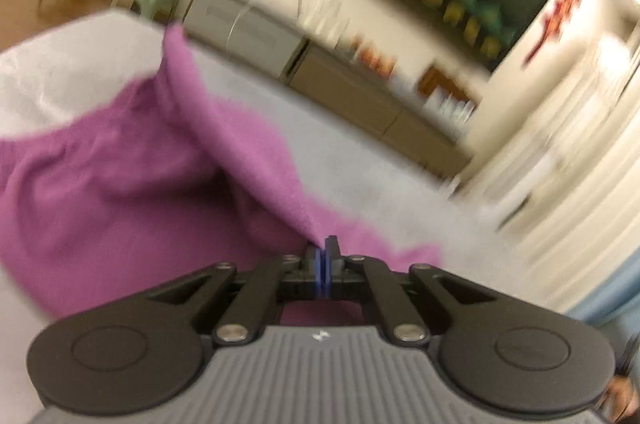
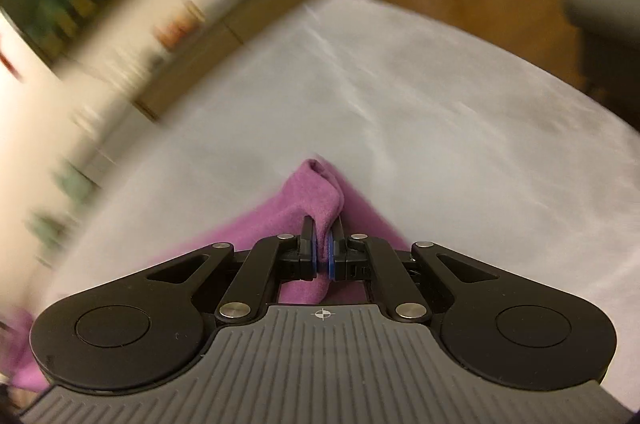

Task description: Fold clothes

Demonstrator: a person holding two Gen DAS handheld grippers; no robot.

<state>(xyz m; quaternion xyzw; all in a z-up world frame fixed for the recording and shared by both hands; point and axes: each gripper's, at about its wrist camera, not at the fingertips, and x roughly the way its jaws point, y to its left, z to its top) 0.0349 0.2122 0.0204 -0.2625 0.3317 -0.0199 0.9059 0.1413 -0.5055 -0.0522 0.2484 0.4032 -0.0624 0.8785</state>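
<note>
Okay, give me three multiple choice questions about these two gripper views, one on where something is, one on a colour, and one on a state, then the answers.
1. Where does the garment lie?
A. on the white-covered surface
B. on a green chair
C. on the wooden floor

2. What colour is the garment?
A. blue
B. purple
C. yellow

3. What are the left tongs doing?
A. gaping open over bare cloth
B. holding a hanger
C. pinching a fold of the garment

Answers:
1. A, the fabric spreads over the white-covered surface.
2. B, it reads purple in both views.
3. C, the fingers meet on a raised ridge of fabric; the right tongs likewise clamp a bunched edge.
</note>
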